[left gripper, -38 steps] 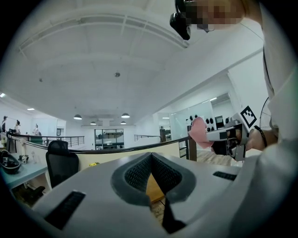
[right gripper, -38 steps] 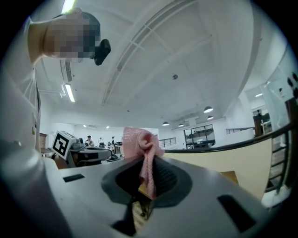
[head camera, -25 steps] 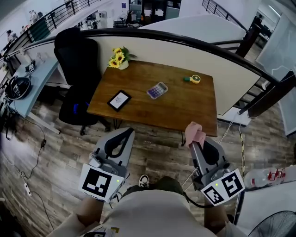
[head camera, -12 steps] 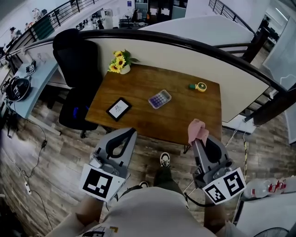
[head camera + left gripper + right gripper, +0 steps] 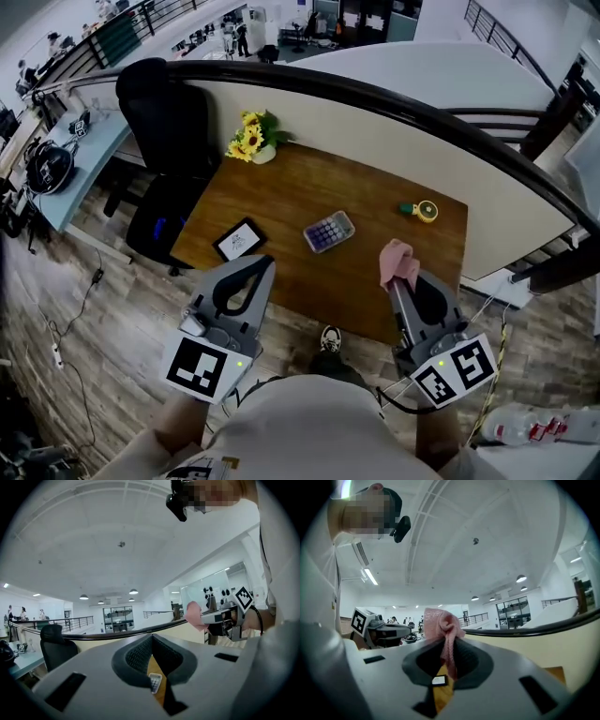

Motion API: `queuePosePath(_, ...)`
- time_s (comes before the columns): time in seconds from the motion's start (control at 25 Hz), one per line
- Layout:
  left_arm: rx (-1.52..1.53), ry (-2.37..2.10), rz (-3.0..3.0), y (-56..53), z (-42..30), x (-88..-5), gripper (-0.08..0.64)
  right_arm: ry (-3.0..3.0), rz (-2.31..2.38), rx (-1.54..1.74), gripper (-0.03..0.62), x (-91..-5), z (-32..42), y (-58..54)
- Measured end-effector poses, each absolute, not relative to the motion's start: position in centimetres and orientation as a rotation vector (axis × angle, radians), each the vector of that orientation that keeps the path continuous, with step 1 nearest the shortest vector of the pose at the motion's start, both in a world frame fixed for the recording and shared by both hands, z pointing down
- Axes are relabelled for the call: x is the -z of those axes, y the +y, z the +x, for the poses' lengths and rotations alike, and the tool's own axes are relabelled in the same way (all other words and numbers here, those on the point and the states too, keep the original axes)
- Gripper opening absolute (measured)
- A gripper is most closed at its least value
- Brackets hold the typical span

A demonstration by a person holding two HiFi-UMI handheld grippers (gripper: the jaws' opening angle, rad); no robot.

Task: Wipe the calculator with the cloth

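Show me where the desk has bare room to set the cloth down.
Widest bare wood: the back strip between the sunflowers and the yellow-green gadget, behind the calculator. Also the right front of the desk, in front of that gadget. Narrowest: the gap between calculator and tablet.

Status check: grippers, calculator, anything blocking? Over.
Left gripper shut, empty. Right gripper shut on pink cloth. Calculator on table, apart from both. Nothing in between.

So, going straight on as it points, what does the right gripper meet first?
Likely the cream wall behind the table. The right gripper, shut on the cloth, seems aimed about level, above the wood; depth is unclear.
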State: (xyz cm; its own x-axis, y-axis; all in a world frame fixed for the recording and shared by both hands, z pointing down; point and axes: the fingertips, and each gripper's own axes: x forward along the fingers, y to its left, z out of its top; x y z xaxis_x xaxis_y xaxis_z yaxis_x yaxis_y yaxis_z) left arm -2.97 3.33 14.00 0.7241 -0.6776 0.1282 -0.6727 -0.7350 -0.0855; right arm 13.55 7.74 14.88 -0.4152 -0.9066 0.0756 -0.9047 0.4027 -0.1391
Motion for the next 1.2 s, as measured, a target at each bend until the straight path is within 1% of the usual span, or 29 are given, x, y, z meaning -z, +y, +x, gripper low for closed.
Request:
queuePosePath(0.12, 0.24, 1.173, -2.872, 1.1, -0.9, -14.3, 0.003, 2.668, -1.635, 0.27, 0.044, -15.1, 15.2, 4.7)
queuePosePath(0.28, 0.257, 1.233, -2.838, -1.5, 1.6, -14.5, 0.002, 2.752, -1.557, 0.208, 0.046, -15.0, 16.9, 1.7)
queuePosePath(0.56, 0.304, 1.313, -2.797, -4.5, 5.0, -15.2, 0.003, 2.778, -1.482, 0.281, 0.046, -16.7, 20.7, -2.5)
queuePosePath(0.88, 0.382, 1.339, -2.801, -6.5, 6.1, -17.3, 0.003, 2.775, -1.47, 0.345, 0.046, -18.5, 22.2, -5.1)
queuePosePath(1.2, 0.448, 1.335, -2.855, -8.6, 4.8, -19.5, 0.003, 2.821, -1.56, 0.455, 0.046, -21.7, 21.4, -7.6)
